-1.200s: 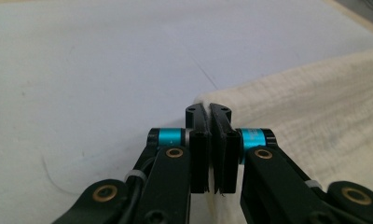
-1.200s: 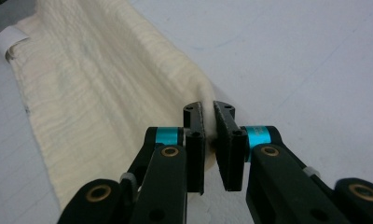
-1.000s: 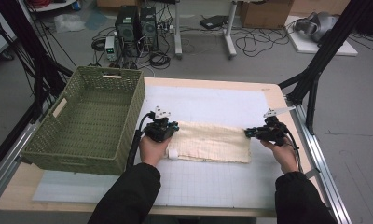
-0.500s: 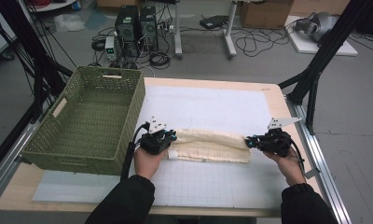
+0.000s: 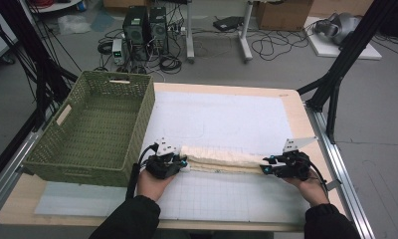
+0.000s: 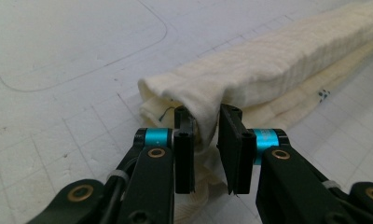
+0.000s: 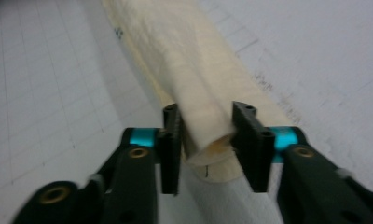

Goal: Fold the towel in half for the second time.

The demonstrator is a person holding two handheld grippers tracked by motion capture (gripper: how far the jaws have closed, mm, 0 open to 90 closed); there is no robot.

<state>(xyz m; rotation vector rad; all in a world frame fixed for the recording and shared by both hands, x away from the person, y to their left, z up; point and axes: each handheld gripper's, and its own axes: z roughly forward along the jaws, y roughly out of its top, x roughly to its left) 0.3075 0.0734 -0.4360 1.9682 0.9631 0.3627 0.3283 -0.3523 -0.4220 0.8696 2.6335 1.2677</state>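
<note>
A cream towel (image 5: 222,160) lies folded into a long narrow strip on the white mat (image 5: 222,119) of the table (image 5: 296,107), just right of a green basket (image 5: 95,129). The left gripper (image 5: 183,163) sits at the strip's left end, the right gripper (image 5: 264,169) at its right end. In the left gripper view the fingers (image 6: 184,140) have just been opening; the towel's folded end lies between them, touching one pad, no longer pinched. In the right gripper view the fingers (image 7: 170,140) have likewise been opening and stand released, with the fold loose between them.
</note>
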